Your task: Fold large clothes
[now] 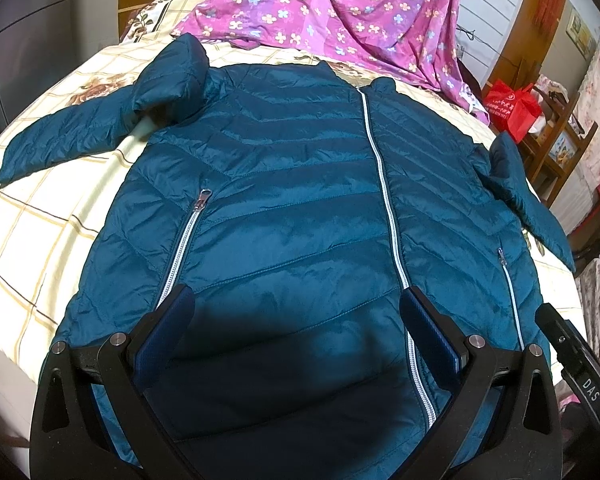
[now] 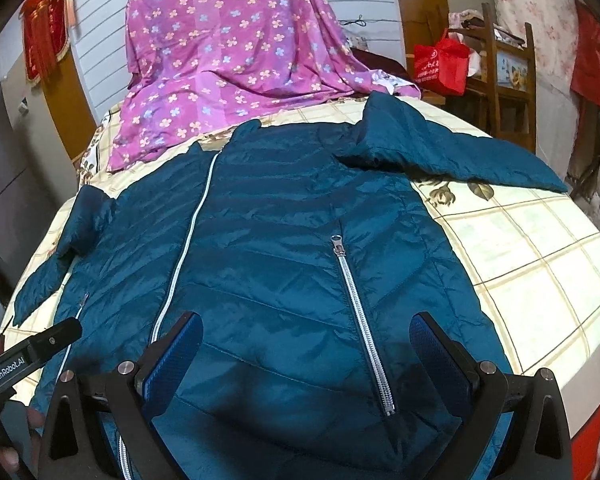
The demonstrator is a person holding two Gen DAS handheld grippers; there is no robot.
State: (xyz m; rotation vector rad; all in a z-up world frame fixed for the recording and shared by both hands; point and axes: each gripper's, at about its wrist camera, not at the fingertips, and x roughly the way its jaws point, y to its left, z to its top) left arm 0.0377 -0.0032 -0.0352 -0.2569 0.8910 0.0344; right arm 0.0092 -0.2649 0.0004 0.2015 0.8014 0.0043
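Observation:
A teal quilted puffer jacket [image 1: 284, 184] lies front up on the bed, zipped shut with a white centre zipper and two white pocket zippers; it also shows in the right wrist view [image 2: 284, 232]. Both sleeves stick out to the sides, bent near the shoulders. My left gripper [image 1: 296, 304] is open and empty, hovering over the hem left of the centre zipper. My right gripper [image 2: 306, 330] is open and empty over the hem around the right pocket zipper. Each gripper's edge shows in the other's view.
The bed has a cream checked sheet with flowers [image 1: 40, 216]. A pink flowered cloth [image 1: 340, 8] is heaped at the bed's far end. A red bag [image 2: 440, 60] sits on wooden furniture beyond the bed.

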